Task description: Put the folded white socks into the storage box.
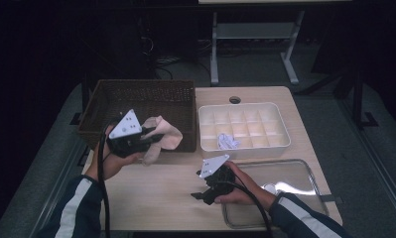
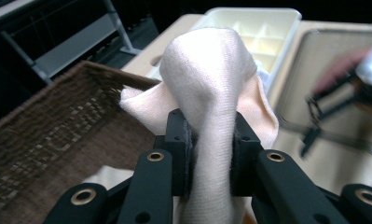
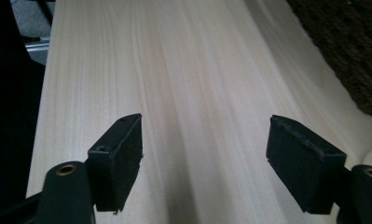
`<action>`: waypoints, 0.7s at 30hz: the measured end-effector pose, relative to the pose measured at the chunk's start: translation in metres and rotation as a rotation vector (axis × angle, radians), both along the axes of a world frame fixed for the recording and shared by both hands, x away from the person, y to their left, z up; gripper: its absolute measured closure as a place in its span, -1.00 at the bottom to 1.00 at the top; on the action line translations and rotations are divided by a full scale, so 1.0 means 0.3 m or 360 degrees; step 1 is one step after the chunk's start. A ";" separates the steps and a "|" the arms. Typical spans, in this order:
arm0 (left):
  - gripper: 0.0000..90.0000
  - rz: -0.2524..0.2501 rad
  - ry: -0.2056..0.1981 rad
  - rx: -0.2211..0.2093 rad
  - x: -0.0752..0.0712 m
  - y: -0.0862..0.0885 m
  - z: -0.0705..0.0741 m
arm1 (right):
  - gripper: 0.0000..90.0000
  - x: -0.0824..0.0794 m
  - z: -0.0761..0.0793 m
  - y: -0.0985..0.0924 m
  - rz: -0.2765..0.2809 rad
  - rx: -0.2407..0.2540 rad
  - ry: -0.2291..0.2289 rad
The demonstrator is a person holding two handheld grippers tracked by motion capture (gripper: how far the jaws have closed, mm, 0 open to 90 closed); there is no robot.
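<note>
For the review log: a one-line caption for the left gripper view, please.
Left gripper shut on a pale pink cloth, above the brown wicker basket.

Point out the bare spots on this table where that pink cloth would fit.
Free: the wood of the table in front of the wicker basket, left of the right gripper. Crowded: the right side, with the divided white tray and clear tray.

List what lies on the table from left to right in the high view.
Brown woven wicker basket → pale pink cloth held in the left tongs → white plastic compartment tray → clear flat tray.
</note>
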State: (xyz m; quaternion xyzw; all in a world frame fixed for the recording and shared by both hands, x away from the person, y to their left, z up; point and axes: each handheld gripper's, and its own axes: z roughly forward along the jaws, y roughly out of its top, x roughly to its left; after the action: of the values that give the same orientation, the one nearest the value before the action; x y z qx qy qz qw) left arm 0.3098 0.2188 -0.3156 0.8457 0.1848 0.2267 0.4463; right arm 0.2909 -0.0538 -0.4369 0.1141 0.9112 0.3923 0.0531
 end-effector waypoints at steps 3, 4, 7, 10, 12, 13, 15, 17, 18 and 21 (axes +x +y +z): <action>0.63 -0.0044 0.0017 0.0057 -0.046 -0.020 -0.057 | -0.42 0.008 0.003 -0.007 -0.0005 -0.0001 -0.0023; 0.63 -0.0051 0.0031 0.0077 -0.057 -0.026 -0.076 | -0.42 0.009 0.005 -0.009 -0.0010 0.0001 -0.0025; 0.63 -0.0065 0.0076 0.0170 -0.073 -0.038 -0.135 | -0.41 0.011 0.006 -0.010 -0.0030 0.0000 -0.0016; 0.63 -0.0089 0.0151 0.0165 -0.076 -0.036 -0.194 | -0.38 0.011 0.008 -0.012 -0.0044 0.0007 -0.0018; 0.63 -0.0096 0.0178 0.0182 -0.083 -0.043 -0.229 | -0.36 0.017 0.008 -0.016 -0.0024 0.0012 -0.0049; 0.63 -0.0108 0.0200 0.0187 -0.085 -0.047 -0.244 | -0.34 0.017 0.008 -0.016 -0.0026 0.0011 -0.0055; 0.63 -0.0125 0.0229 0.0219 -0.088 -0.060 -0.268 | -0.33 0.020 0.008 -0.017 -0.0021 0.0016 -0.0067; 0.62 -0.0151 0.0254 0.0235 -0.086 -0.073 -0.290 | -0.32 0.017 0.010 -0.016 -0.0050 0.0020 -0.0047; 0.62 -0.0159 0.0256 0.0255 -0.086 -0.081 -0.302 | -0.31 0.018 0.011 -0.017 -0.0051 0.0025 -0.0052; 0.62 -0.0209 0.0294 0.0273 -0.086 -0.101 -0.336 | -0.30 0.019 0.015 -0.021 -0.0055 0.0040 -0.0061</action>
State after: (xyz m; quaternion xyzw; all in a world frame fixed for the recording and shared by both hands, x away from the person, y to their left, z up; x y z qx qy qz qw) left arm 0.2841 0.1886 -0.4164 0.9083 0.1493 0.1333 0.3675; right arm 0.2966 -0.0603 -0.4322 0.1230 0.9028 0.4050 0.0759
